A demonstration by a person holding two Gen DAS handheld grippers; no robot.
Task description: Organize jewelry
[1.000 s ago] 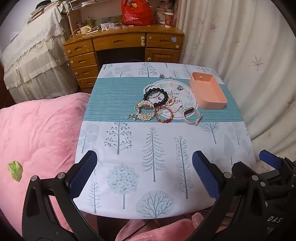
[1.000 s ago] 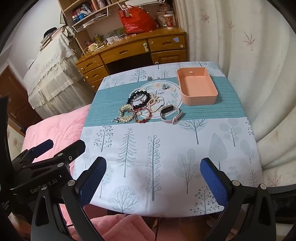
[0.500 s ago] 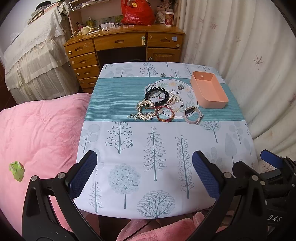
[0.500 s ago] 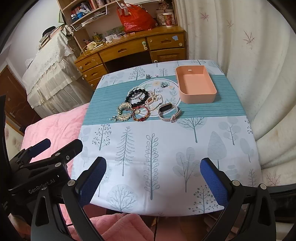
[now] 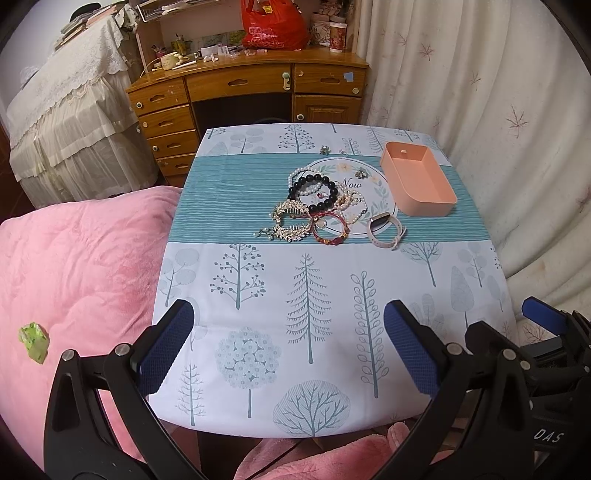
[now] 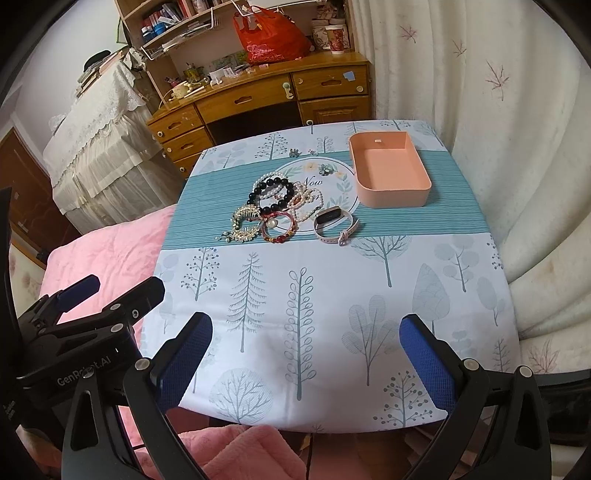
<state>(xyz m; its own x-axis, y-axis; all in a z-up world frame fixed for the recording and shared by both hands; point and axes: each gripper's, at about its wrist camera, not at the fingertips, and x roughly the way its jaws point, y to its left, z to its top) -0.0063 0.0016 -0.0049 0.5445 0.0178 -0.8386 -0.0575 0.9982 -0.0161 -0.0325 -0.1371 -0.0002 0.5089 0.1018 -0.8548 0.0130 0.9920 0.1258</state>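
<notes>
A pile of jewelry lies on the teal band of the tablecloth: a black bead bracelet (image 5: 313, 192) (image 6: 271, 194), a gold rhinestone comb (image 5: 290, 221) (image 6: 243, 223), a red bangle (image 5: 330, 229) (image 6: 279, 229), pearl strands (image 5: 351, 203) and a pink-strapped watch (image 5: 386, 230) (image 6: 336, 227). An empty peach tray (image 5: 417, 179) (image 6: 389, 171) stands to their right. My left gripper (image 5: 286, 350) and right gripper (image 6: 306, 360) are both open and empty, above the table's near edge, well short of the jewelry.
A small table with a tree-print cloth (image 5: 317, 295) stands between a pink quilt (image 5: 74, 258) on the left and a curtain (image 5: 517, 110) on the right. A wooden desk (image 5: 251, 88) with a red bag (image 5: 273, 26) stands behind. Small brooches (image 5: 325, 149) lie near the far edge.
Both views have shifted slightly; the jewelry and tray sit a touch lower in the right wrist view. Both grippers stay open and empty.
</notes>
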